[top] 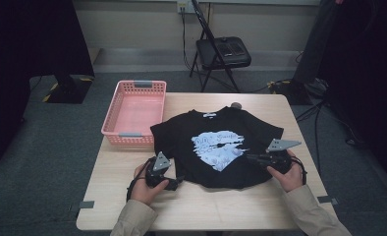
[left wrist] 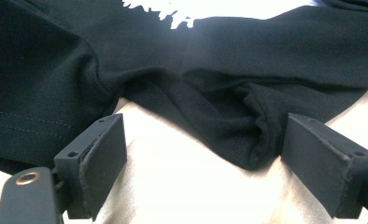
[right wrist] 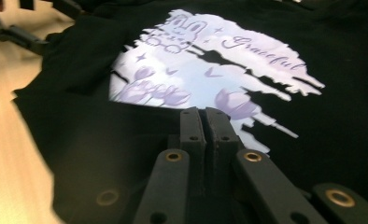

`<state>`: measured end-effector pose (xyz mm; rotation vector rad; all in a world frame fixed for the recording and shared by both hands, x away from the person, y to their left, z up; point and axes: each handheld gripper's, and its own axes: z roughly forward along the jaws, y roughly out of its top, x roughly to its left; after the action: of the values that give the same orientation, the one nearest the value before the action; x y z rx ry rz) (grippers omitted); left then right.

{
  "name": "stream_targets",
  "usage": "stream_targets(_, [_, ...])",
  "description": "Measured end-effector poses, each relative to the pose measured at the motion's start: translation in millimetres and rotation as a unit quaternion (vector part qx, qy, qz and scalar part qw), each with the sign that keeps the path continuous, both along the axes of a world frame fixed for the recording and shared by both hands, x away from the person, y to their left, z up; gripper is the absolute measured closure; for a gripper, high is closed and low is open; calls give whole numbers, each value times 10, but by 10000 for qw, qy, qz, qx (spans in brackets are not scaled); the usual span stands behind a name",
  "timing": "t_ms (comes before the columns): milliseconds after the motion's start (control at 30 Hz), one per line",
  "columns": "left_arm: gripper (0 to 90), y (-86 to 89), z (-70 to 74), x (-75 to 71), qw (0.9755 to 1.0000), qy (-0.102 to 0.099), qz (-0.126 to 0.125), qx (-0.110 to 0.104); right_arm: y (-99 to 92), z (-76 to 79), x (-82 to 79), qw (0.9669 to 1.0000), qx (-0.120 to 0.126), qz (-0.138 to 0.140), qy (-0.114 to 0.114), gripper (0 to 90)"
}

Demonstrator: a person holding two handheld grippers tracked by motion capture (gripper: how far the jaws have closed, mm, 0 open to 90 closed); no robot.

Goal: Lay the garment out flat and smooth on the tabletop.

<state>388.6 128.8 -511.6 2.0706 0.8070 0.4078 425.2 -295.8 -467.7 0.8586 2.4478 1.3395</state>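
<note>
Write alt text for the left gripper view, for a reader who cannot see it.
The left gripper rests with its two black jaws wide open on a pale table, a bunched fold of a black T-shirt lying between them without either pad pressing on it. The edge of the shirt's white print shows at the top.

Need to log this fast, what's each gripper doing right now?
Left gripper: open, jaws either side of a fold of the black T-shirt, not pressing it.
Right gripper: shut, nothing between its jaws, over the T-shirt.
</note>
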Motion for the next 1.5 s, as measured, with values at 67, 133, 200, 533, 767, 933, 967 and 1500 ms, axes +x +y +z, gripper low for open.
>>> stream_targets(67, [141,0,0,0,10000,1,0,-1,-20,-5,-48,10000,42,43,2,868])
stream_targets(133, [141,0,-1,0,10000,-1,0,-3,-45,-10,-96,9999,126,73,7,868])
stream_targets(200, [141,0,0,0,10000,3,0,-3,-65,-15,-148,9999,134,87,-16,869])
stream_targets(533, [141,0,0,0,10000,1,0,-2,-133,-31,-398,9996,260,115,-39,869])
stream_targets(767, [141,0,0,0,10000,2,0,-3,-209,-66,-510,9991,407,66,45,869])
stream_targets(933, [141,0,-1,0,10000,1,0,-5,-243,-59,-587,9990,441,50,19,869])
stream_targets(967, [141,0,0,0,10000,2,0,-2,-252,-56,-600,9989,461,46,14,869])
stream_targets(1500, [141,0,0,2,10000,1,-6,-4,-367,-30,-820,9980,630,58,27,869])
